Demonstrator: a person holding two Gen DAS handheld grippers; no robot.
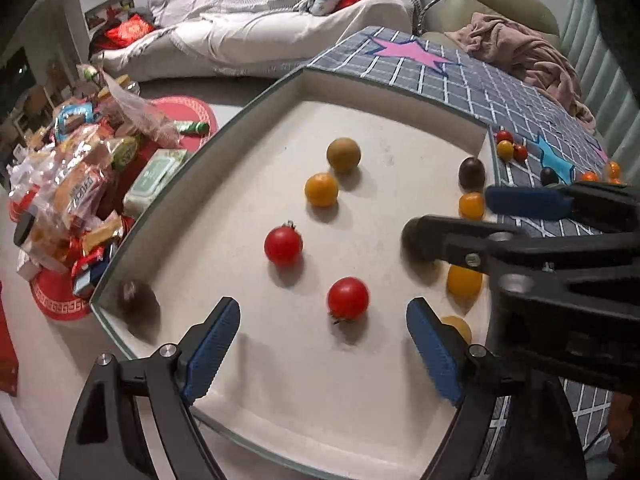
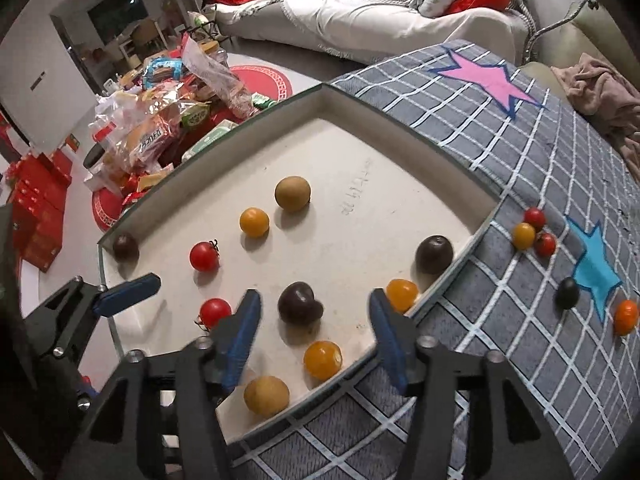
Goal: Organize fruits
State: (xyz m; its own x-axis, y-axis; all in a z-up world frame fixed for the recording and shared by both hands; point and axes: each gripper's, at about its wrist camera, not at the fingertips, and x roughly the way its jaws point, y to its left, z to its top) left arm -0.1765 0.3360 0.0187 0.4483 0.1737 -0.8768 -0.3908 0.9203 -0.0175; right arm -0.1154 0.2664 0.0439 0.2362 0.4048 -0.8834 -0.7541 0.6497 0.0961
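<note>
A white tray [image 2: 328, 98] holds several small round fruits. My right gripper [image 2: 314, 334] is open over the tray's near corner, with a dark purple fruit [image 2: 299, 303] between its fingers. My left gripper [image 1: 322, 350] is open and empty, low over the tray, with a red tomato [image 1: 348, 297] just ahead of it. A second red tomato [image 1: 283, 245], an orange one [image 1: 321, 189] and a brown-green fruit [image 1: 343, 154] lie further in. More tomatoes [image 2: 534, 232] lie loose on the grey checked cloth [image 2: 520, 160] to the right.
A heap of snack packets [image 2: 160, 120] and red mats lie on the floor left of the tray. A white sofa [image 2: 380, 12] stands behind. A pink blanket [image 2: 600, 88] lies at the cloth's far right. The right gripper crosses the left wrist view [image 1: 520, 216].
</note>
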